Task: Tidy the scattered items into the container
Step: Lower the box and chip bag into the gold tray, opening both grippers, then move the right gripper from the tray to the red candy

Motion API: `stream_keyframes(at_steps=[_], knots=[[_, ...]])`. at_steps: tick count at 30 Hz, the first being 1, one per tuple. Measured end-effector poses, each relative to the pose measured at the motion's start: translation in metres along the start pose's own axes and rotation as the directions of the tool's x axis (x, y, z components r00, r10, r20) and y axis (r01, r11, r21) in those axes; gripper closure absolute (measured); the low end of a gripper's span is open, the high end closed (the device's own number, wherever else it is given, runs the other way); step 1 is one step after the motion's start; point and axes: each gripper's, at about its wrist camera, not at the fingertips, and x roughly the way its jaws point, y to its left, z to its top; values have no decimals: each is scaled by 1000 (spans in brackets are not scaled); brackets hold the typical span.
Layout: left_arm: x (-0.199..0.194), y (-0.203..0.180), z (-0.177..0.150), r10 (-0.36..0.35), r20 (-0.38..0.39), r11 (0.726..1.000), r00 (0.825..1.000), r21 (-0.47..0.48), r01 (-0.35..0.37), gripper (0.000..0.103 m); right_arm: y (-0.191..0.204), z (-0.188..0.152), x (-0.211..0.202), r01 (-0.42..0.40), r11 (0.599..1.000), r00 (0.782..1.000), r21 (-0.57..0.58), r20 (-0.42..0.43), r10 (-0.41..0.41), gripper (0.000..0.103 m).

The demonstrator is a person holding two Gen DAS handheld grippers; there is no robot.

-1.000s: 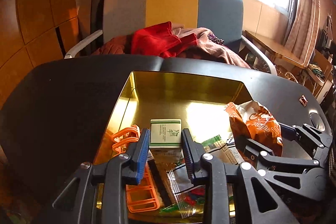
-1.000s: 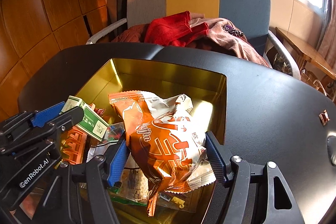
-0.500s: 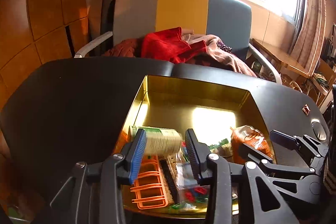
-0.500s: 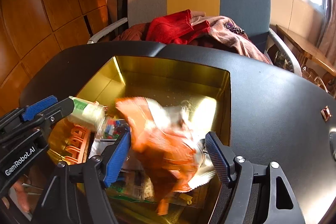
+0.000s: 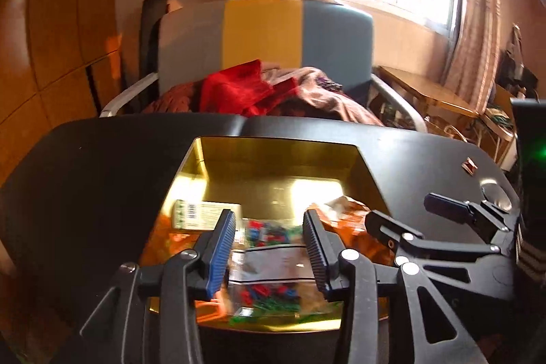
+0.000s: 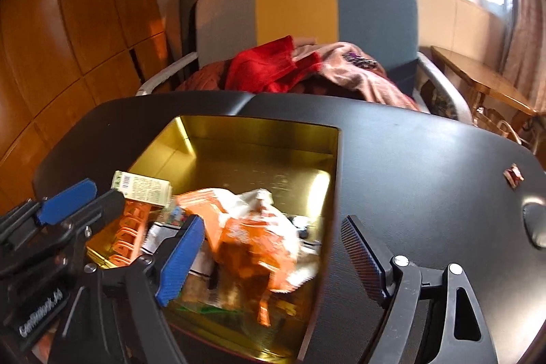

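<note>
A gold tin sits on the black table. Inside lie a small green-and-white box, an orange snack bag, orange plastic clips and a clear bag of coloured bits. My left gripper is open and empty above the tin's near edge. My right gripper is open and empty over the snack bag, which lies in the tin. Each gripper shows in the other's view.
A small red-brown wrapper lies on the table at the right. A round recess is near the table's right edge. A chair with red and brown clothes stands behind the table.
The left gripper let go of the green-and-white box, which now lies in the tin. The right gripper released the snack bag into the tin. Both grippers pulled back and up.
</note>
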Motion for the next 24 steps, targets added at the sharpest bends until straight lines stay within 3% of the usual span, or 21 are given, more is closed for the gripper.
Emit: stream_keyframes(at_steps=[16, 24], knots=[[-1, -76, -18, -56, -42, 996, 998, 67, 59, 54, -67, -37, -54, 231, 967, 971, 104, 37, -236, 15], [-3, -121, -23, -109, -50, 980, 993, 162, 116, 53, -110, -56, -67, 310, 937, 948, 159, 15, -317, 13]])
